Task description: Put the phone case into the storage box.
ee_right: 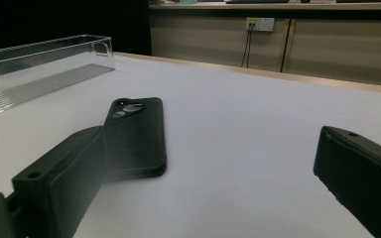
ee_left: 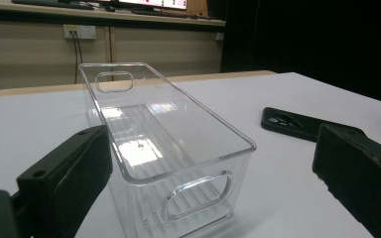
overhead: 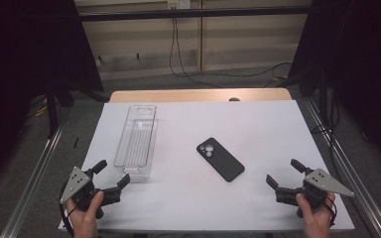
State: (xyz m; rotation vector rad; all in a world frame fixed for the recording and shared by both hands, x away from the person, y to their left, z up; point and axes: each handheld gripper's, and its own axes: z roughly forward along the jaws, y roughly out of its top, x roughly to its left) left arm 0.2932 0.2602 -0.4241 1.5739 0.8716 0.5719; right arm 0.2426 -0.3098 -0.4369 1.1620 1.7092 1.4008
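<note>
A black phone (overhead: 220, 159) lies face down, camera side up, near the middle of the white table (overhead: 258, 124). A clear plastic bin (overhead: 137, 141) stands to its left, empty. My left gripper (overhead: 112, 173) is held open near the table's front left, just short of the bin's near end (ee_left: 193, 193). The phone (ee_left: 297, 124) lies beyond the bin to the right in the left gripper view. My right gripper (overhead: 285, 172) is open at the front right, apart from the phone (ee_right: 136, 134), which lies just beyond its left jaw. The bin (ee_right: 39, 69) shows far left there.
Metal rails (overhead: 34, 173) run along both sides of the table. Cables (overhead: 188, 69) hang at the back wall. Dark curtains (overhead: 357, 59) flank the table. A wooden strip (overhead: 198, 95) edges the table's far side.
</note>
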